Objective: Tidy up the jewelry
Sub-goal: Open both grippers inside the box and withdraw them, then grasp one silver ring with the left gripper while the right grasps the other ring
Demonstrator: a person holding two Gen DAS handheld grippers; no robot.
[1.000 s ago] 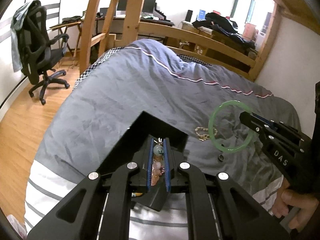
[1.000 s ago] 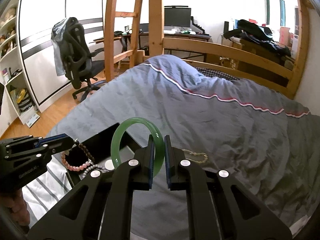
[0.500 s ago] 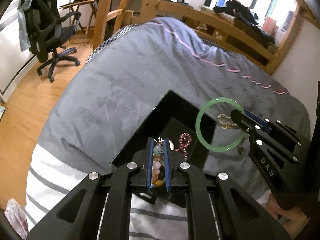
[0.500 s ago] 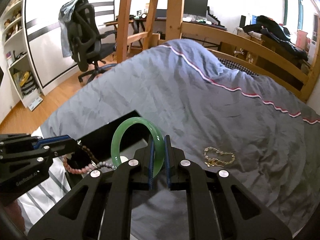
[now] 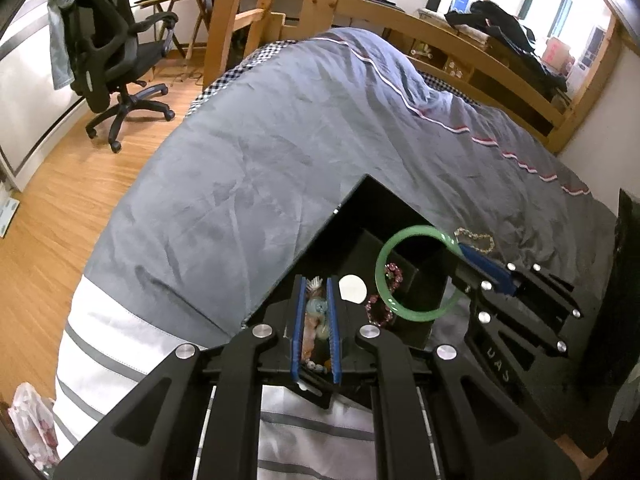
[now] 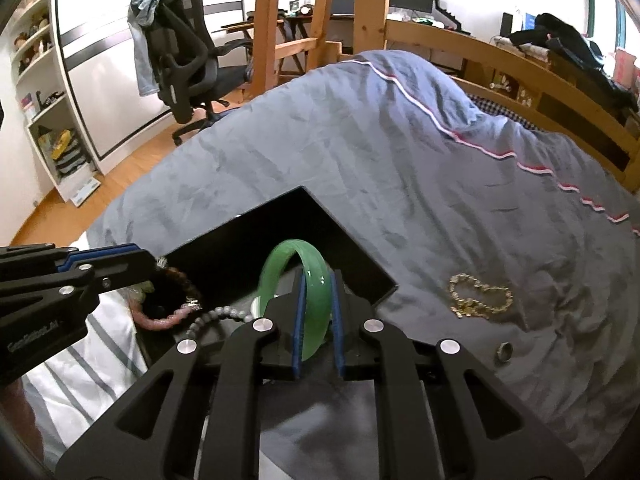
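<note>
An open black jewelry box (image 5: 360, 192) lies on the grey duvet. Over its near corner my left gripper (image 5: 316, 280) is shut on a bunch of beaded bracelets (image 5: 318, 312); pink and grey strands of this bunch (image 6: 180, 314) dangle from its tip. A green jade bangle (image 6: 316, 280) stands between the pads of my right gripper (image 6: 318, 276), whose jaws are opening; the bangle leans loosely between them. From the left wrist the bangle (image 5: 416, 314) hangs over the box's compartments. A gold chain (image 6: 478, 296) and a small ring (image 6: 505, 350) lie on the duvet to the right.
Inside the box lie a pink bead bracelet (image 5: 394, 274) and a white round piece (image 5: 352, 288). The bed's wooden frame (image 6: 520, 64) runs along the far side. An office chair (image 5: 116, 52) stands on the wood floor to the left. A plastic bag (image 5: 32, 424) lies near the bed's corner.
Both grippers came down and in over the black box. The bangle moved from above the duvet to above the box, and it now tilts as the right pads part.
</note>
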